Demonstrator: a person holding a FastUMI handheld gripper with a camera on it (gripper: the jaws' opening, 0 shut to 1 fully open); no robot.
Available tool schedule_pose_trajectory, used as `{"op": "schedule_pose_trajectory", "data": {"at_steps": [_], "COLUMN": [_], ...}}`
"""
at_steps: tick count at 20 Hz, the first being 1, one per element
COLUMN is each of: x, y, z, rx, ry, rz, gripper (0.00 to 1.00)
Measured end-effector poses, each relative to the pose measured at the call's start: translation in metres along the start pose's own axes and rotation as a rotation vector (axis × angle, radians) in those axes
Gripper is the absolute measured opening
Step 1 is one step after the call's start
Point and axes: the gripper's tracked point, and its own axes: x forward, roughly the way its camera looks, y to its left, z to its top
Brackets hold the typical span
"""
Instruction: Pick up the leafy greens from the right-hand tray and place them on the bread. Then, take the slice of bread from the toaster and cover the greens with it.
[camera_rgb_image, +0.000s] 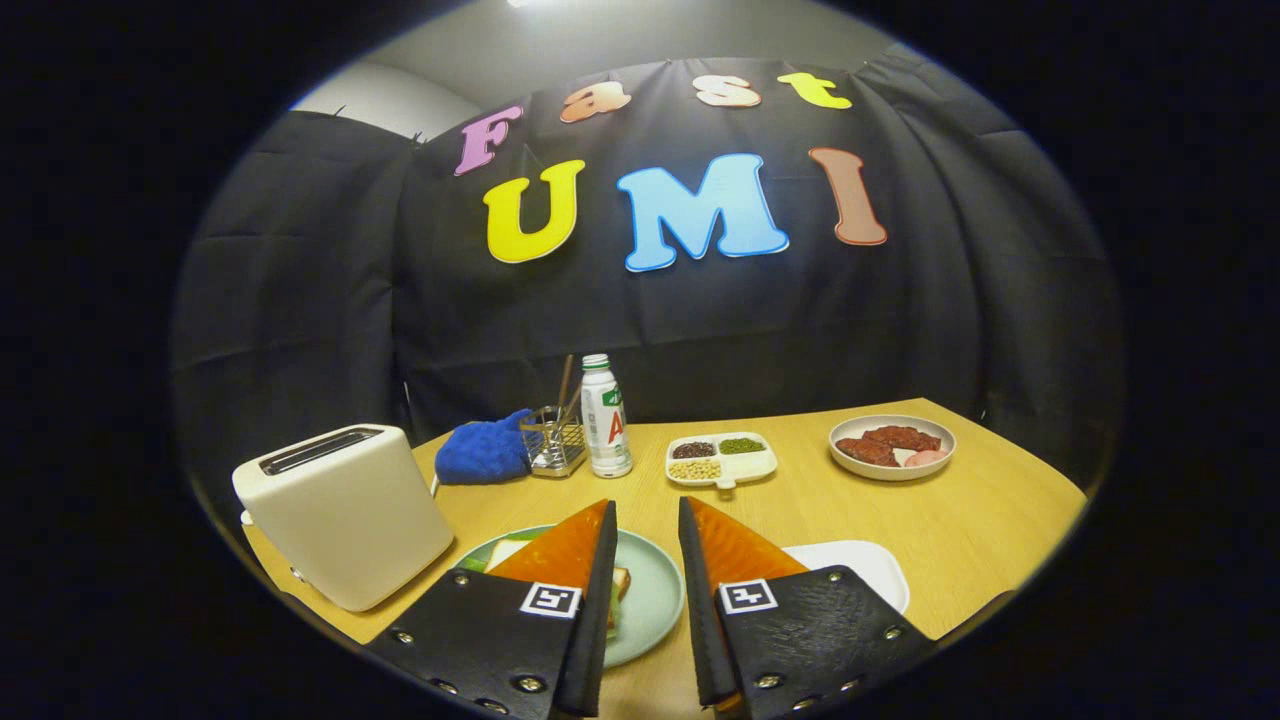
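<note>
My gripper (647, 503) is open and holds nothing, hovering over the near side of the wooden table. Under the left finger lies a pale green plate (660, 590). A sliver of bread (621, 581) shows at that finger's inner edge, with a hint of green just below it; the rest is hidden. A white tray (865, 565) lies beyond the right finger, and its visible part is plain white. A cream toaster (345, 510) stands to the left of the fingers. Its top slot is dark, and I cannot tell if bread is inside.
Along the far side of the table stand a blue cloth (485, 450), a wire utensil holder (553, 440), a white bottle (606, 418), a divided dish of beans (720, 460) and a plate of red meat (892, 447). The booth's black cloth wall rises behind.
</note>
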Motion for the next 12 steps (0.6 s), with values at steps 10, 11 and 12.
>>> {"op": "schedule_pose_trajectory", "data": {"at_steps": [10,11,12], "x": [-0.035,-0.038,-0.041], "y": [-0.138,-0.144,-0.147], "z": [0.011,0.012,0.014], "rx": [-0.152,-0.131,-0.11], "ry": [-0.065,-0.066,-0.072], "rz": [-0.211,-0.208,-0.202], "gripper": [0.36,0.36,0.36]}}
